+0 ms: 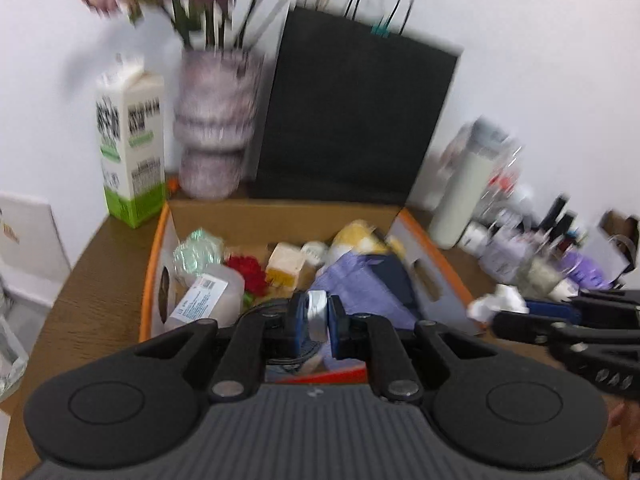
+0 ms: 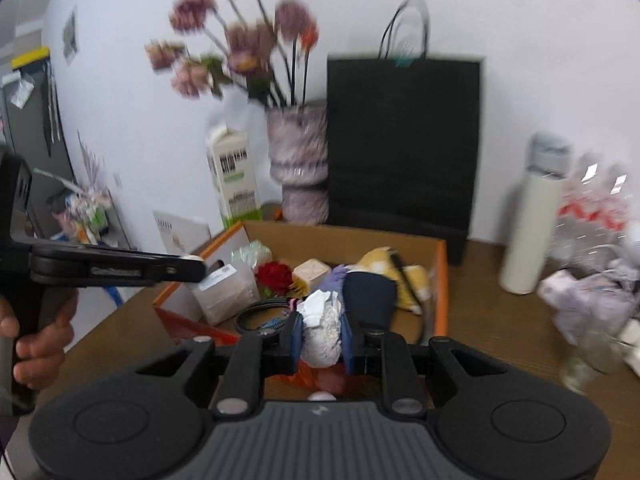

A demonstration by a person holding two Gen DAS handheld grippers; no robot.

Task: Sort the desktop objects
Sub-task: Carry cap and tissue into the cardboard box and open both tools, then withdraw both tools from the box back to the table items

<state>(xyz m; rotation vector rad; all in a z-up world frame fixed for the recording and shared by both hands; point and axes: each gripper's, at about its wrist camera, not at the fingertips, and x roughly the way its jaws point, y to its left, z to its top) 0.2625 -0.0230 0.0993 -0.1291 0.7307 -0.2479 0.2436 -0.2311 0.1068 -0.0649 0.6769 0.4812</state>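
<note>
Over the box, my right gripper pinched crumpled paper, my left gripper a small metal thing; best released low inside.

No word, brand or number can be made out in either view; blur smears all print. The carton at the left of the left wrist view carries two square code patterns and rows of dark print above a green band, all unreadable. A white label on the plastic box at lower centre-left shows small lines and a code patch, illegible too. In the right wrist view the same carton shows only smudged marks.
</note>
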